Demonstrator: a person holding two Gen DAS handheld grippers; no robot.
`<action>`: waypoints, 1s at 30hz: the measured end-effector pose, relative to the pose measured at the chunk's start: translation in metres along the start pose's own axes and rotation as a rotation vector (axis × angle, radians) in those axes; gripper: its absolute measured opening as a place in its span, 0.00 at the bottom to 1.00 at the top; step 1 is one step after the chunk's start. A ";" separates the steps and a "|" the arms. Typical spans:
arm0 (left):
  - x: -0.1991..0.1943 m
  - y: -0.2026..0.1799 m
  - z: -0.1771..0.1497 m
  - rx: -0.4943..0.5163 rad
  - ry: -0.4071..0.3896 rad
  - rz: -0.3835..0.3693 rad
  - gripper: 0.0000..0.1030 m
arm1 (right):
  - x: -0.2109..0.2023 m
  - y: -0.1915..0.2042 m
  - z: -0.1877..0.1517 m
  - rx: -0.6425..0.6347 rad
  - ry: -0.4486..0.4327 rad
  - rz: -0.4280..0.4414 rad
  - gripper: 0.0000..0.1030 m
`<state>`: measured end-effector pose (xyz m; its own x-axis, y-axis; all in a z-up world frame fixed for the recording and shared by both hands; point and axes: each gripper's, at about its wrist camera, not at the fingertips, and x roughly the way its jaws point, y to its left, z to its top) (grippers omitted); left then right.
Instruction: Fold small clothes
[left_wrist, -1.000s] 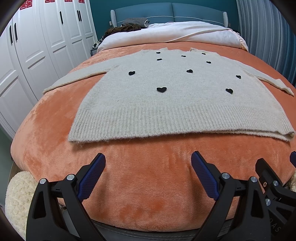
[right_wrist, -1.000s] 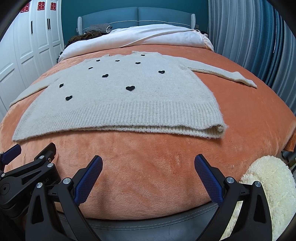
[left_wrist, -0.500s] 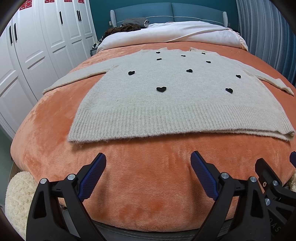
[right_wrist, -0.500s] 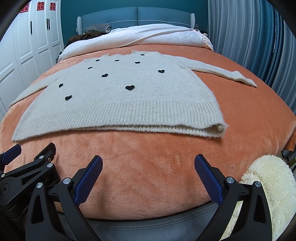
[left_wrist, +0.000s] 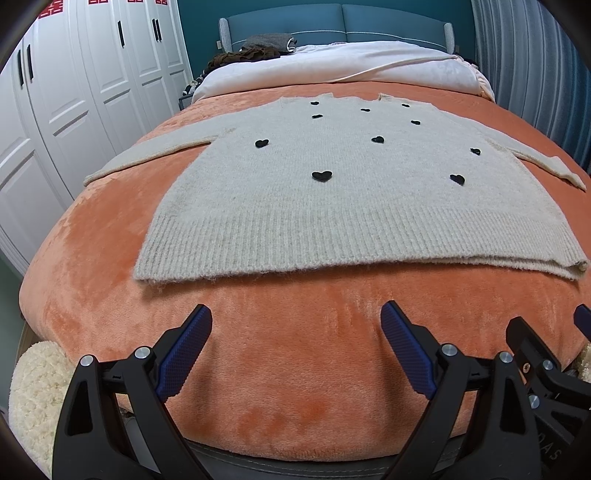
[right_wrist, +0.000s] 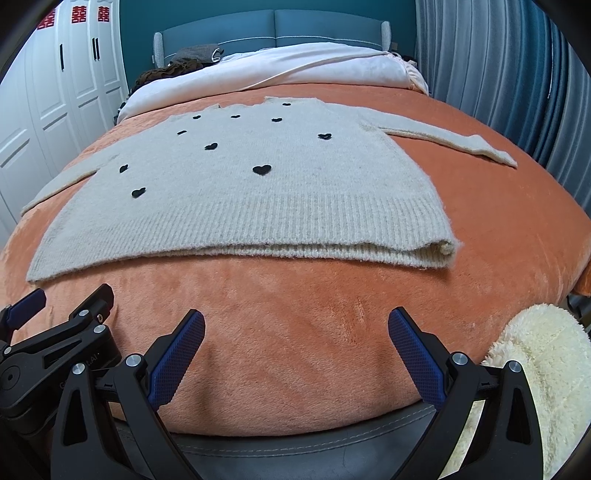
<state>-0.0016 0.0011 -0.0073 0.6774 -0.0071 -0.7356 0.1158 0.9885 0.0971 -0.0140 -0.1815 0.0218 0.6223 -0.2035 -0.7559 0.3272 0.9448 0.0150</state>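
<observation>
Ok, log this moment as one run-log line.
stage: pre-grasp | sweater: flat on orange blanket, sleeves out, unfolded | left gripper: open, short of hem | right gripper: open, short of hem

Both views nudged slightly toward sweater (left_wrist: 347, 206).

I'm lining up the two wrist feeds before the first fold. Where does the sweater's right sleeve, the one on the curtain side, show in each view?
Left wrist view: the right sleeve runs off toward the right edge, its cuff near the frame border.
Right wrist view: the same sleeve lies upper right of centre, fully in view, flat on the orange blanket.
Shared landmark: the blue headboard behind the sweater.
</observation>
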 end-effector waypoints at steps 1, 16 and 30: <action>0.000 0.002 0.001 -0.005 0.005 -0.010 0.91 | 0.001 0.000 0.001 0.002 0.007 0.014 0.95; 0.001 0.080 0.061 -0.234 0.073 -0.043 0.94 | 0.087 -0.287 0.195 0.598 -0.068 -0.034 0.95; 0.052 0.062 0.114 -0.215 0.123 -0.042 0.94 | 0.214 -0.436 0.256 0.895 -0.028 -0.211 0.16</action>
<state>0.1235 0.0451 0.0370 0.5803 -0.0434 -0.8132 -0.0241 0.9972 -0.0705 0.1586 -0.7026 0.0216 0.5005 -0.3665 -0.7843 0.8570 0.3384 0.3887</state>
